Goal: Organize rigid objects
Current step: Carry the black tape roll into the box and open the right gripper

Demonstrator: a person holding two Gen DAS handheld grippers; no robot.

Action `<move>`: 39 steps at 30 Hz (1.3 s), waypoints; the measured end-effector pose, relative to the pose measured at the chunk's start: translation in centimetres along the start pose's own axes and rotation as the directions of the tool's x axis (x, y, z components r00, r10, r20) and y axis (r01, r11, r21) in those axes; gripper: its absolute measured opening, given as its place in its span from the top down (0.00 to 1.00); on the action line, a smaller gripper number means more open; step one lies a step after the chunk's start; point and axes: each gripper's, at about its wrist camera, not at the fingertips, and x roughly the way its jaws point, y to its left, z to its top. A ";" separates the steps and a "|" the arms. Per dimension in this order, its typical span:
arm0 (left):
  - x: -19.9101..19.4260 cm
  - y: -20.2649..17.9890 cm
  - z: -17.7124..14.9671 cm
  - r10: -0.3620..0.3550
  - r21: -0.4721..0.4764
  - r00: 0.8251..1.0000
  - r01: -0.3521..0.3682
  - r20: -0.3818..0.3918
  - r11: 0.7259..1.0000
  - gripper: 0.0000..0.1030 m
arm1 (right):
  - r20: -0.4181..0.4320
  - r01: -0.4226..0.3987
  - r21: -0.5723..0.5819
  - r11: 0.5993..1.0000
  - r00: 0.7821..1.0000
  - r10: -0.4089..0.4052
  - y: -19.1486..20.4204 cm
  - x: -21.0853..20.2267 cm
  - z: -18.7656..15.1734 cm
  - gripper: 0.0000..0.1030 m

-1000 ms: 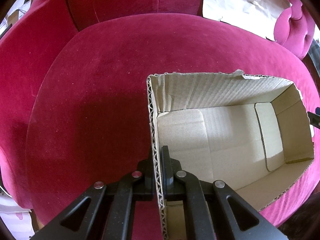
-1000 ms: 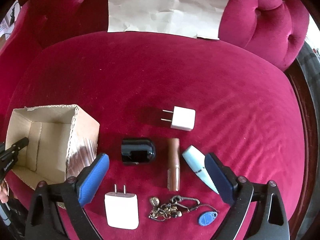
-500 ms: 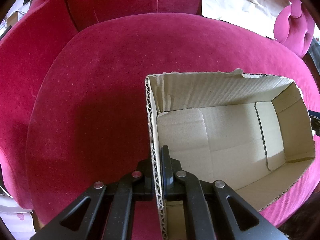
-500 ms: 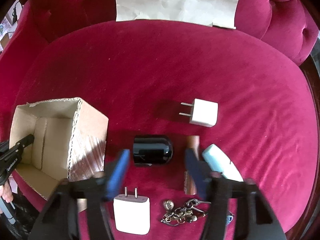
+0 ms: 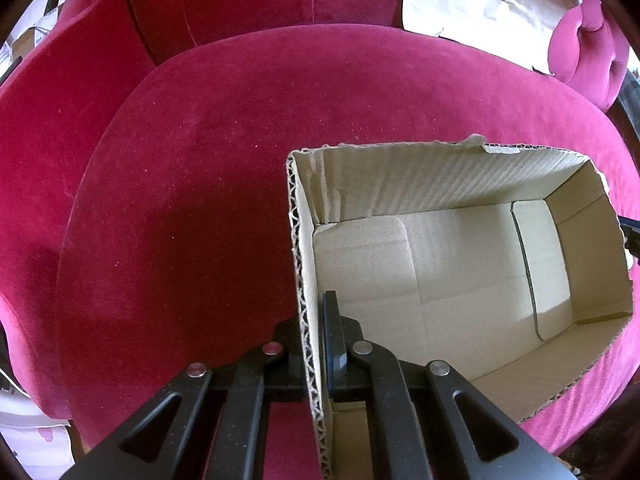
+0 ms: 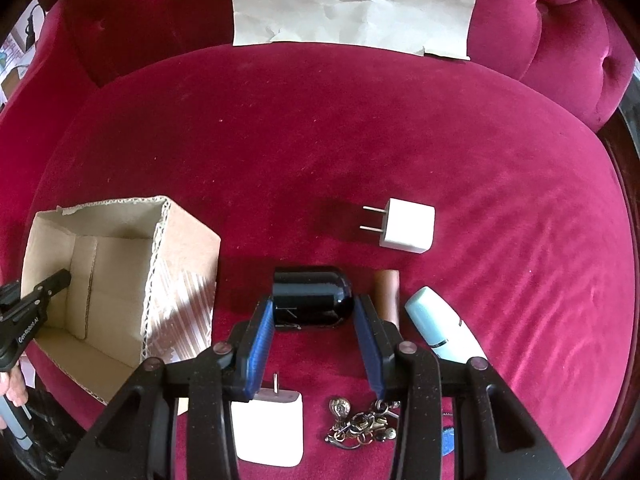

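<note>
A glossy black rounded object (image 6: 308, 286) lies on the red velvet seat (image 6: 360, 140). My right gripper (image 6: 314, 304) is shut on it, a blue pad pressed to each side of its near end. An open cardboard box (image 6: 188, 248) stands at the left, nothing inside it. My left gripper (image 5: 314, 312) is shut on the box's near wall (image 5: 298, 240), one finger inside and one outside; in the right wrist view its tip (image 6: 60, 278) shows inside the box.
Around the black object lie a white plug cube (image 6: 408, 226), a flat white charger (image 6: 268, 428), a copper tube (image 6: 387, 292), a light blue device (image 6: 440, 332) and a keychain (image 6: 360, 420). Crumpled paper (image 6: 352, 4) leans on the backrest. A hand (image 6: 10, 384) shows at the left edge.
My right gripper went from wide open to closed on the black object and moved forward over it. The left gripper and the box have not moved.
</note>
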 end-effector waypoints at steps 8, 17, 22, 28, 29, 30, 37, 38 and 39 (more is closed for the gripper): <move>0.1 0.0 -0.1 0.000 0.000 1.000 0.000 0.003 1.000 0.95 | 0.023 0.008 0.020 1.000 1.000 -0.008 -0.2 -1.1 0.1 0.58; -0.1 0.1 0.1 -0.001 -0.013 1.000 0.001 0.004 1.000 0.97 | 0.054 0.001 0.023 1.000 0.999 -0.002 -0.1 -2.8 0.1 0.58; 0.0 -0.1 0.0 0.000 -0.013 1.000 0.000 0.006 1.000 0.97 | 0.072 -0.007 0.022 1.000 0.997 0.006 0.2 -3.8 -0.1 0.58; 0.0 -0.1 0.0 -0.001 -0.012 1.000 0.001 0.005 1.000 0.97 | 0.105 -0.018 0.012 1.000 0.994 0.017 1.0 -5.4 -0.1 0.58; 0.0 -0.1 0.0 0.000 -0.012 1.000 0.001 0.006 1.000 0.97 | 0.110 -0.021 0.010 1.000 0.994 0.020 1.0 -5.6 0.0 0.58; 0.0 -0.1 0.0 0.000 -0.012 1.000 0.000 0.006 1.000 0.97 | 0.115 -0.023 0.010 1.000 0.993 0.022 1.1 -5.8 0.1 0.58; 0.0 -0.2 0.0 0.004 -0.014 1.000 -0.004 0.007 1.000 0.97 | 0.150 -0.042 -0.006 0.999 0.988 0.042 2.1 -7.4 0.4 0.58; 0.0 -0.3 0.0 0.007 -0.015 1.000 -0.007 0.009 1.000 0.97 | 0.154 -0.045 -0.010 0.999 0.987 0.046 2.3 -7.6 0.4 0.58; 0.0 -0.3 0.0 0.008 -0.014 1.000 -0.008 0.010 1.000 0.97 | 0.168 -0.056 -0.015 0.998 0.984 0.057 2.3 -7.7 0.6 0.58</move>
